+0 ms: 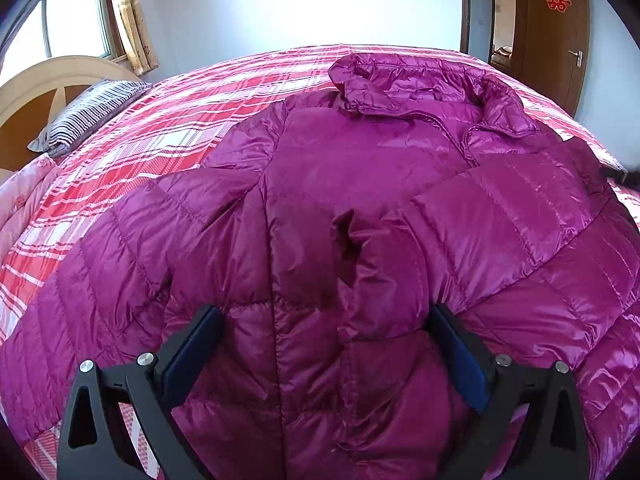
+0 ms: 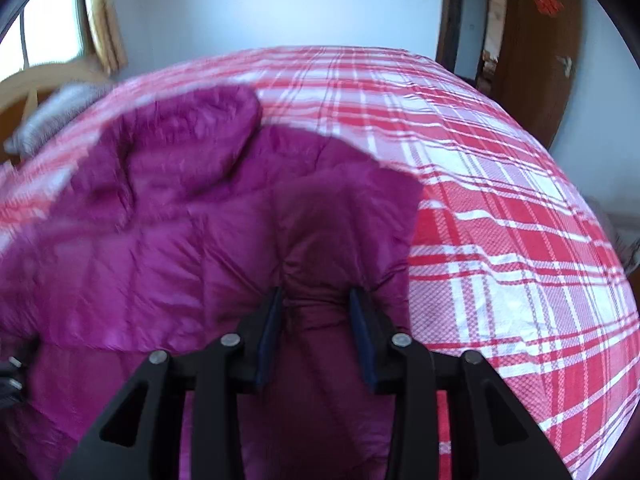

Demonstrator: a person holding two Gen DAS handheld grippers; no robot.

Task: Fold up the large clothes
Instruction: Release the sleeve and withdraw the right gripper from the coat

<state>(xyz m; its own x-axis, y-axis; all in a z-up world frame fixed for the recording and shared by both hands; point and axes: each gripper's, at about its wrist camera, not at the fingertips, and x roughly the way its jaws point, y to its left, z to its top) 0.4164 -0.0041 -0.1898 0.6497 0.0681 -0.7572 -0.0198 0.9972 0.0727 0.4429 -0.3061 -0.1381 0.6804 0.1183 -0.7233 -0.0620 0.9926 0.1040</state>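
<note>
Purple puffy jacket (image 1: pixel 360 184) lay spread on a red and white checked bed cover (image 1: pixel 168 120), collar far up, near a striped pillow (image 1: pixel 88 112). Seen from the left gripper (image 1: pixel 324 320): jaws stood wide, jacket bulging up between them, pads just at the cloth. Seen from the right gripper (image 2: pixel 316 300): jaws stood narrow, pinched on a fold of the jacket (image 2: pixel 160 208) by its edge, with bare cover (image 2: pixel 500 220) to the right.

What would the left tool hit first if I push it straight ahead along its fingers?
Most likely the magenta puffer jacket itself. The left tool stands open right over its quilted front, with no other thing between; how near it is stays unclear.
</note>
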